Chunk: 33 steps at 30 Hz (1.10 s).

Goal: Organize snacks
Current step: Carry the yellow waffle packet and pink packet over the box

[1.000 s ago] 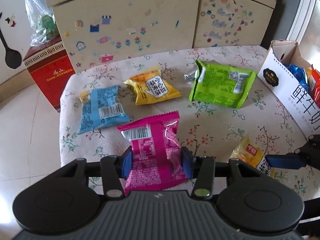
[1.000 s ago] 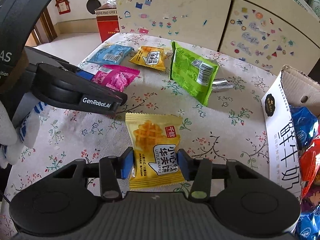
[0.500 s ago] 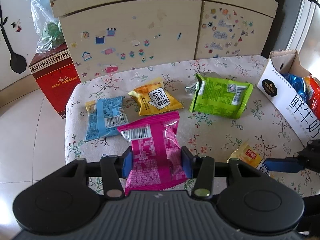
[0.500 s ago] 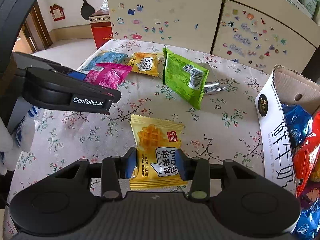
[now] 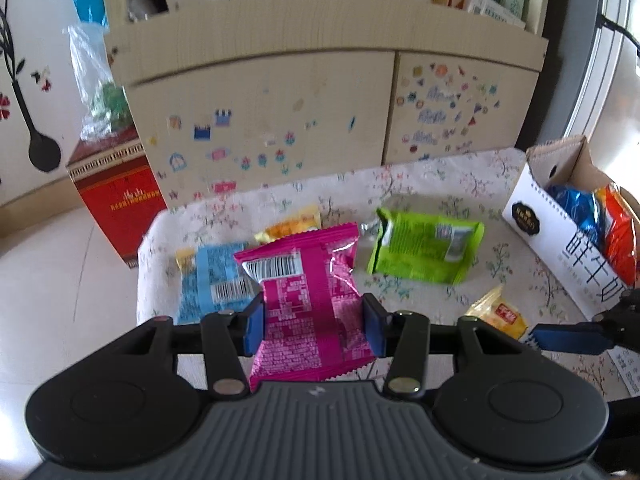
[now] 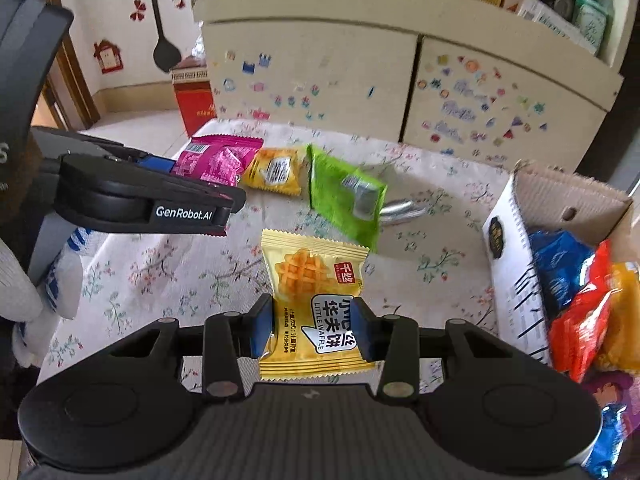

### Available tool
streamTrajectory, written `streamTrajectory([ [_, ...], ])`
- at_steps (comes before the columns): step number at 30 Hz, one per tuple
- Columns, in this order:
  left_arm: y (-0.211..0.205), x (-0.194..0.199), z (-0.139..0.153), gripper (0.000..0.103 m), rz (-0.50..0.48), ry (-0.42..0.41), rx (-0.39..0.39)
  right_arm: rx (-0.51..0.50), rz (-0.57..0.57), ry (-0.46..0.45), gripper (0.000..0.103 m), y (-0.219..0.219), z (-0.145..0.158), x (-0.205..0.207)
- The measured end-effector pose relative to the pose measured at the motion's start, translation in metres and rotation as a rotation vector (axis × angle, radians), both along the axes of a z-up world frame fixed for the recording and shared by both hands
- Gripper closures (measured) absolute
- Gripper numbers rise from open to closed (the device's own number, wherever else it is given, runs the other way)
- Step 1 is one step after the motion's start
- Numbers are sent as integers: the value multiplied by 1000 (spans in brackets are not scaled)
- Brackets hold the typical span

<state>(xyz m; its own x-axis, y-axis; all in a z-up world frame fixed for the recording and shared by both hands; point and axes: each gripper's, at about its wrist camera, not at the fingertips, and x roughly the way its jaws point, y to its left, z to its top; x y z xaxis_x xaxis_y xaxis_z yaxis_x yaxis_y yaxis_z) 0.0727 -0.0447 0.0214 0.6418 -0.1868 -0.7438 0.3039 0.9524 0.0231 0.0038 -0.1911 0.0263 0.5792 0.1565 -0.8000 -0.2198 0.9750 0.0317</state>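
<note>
- Pink snack packet (image 5: 310, 304), barcode up, is clamped in the left gripper (image 5: 314, 322) at lower centre.
- Yellow "LITTLE WAFFLE" packet (image 6: 316, 308) is pinched by the right gripper (image 6: 312, 326).
- Green packet (image 5: 424, 250) and blue packet (image 5: 216, 276) lie on the floral tablecloth (image 5: 420, 300); bare cloth shows between.
- Carton (image 6: 516, 280) of snacks stands at right edge.

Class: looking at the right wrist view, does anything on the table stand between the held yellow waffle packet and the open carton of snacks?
Nothing visible does. The yellow waffle packet sits in the right gripper; only bare tablecloth lies between it and the carton.
</note>
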Motion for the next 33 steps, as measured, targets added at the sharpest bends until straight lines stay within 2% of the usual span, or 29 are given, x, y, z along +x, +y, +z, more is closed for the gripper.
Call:
streamTrajectory([
  [6, -4, 1, 14, 55, 11, -53, -4, 20, -41, -52, 55, -15, 18, -3],
  [19, -30, 0, 34, 55, -15, -105, -48, 35, -120, -157, 55, -45, 54, -12],
  [28, -69, -9, 47, 55, -103, -131, -113, 63, -260, -234, 55, -94, 80, -22],
  [33, -97, -21, 52, 55, -191, -152, -150, 66, -331, -250, 55, -115, 84, -31],
])
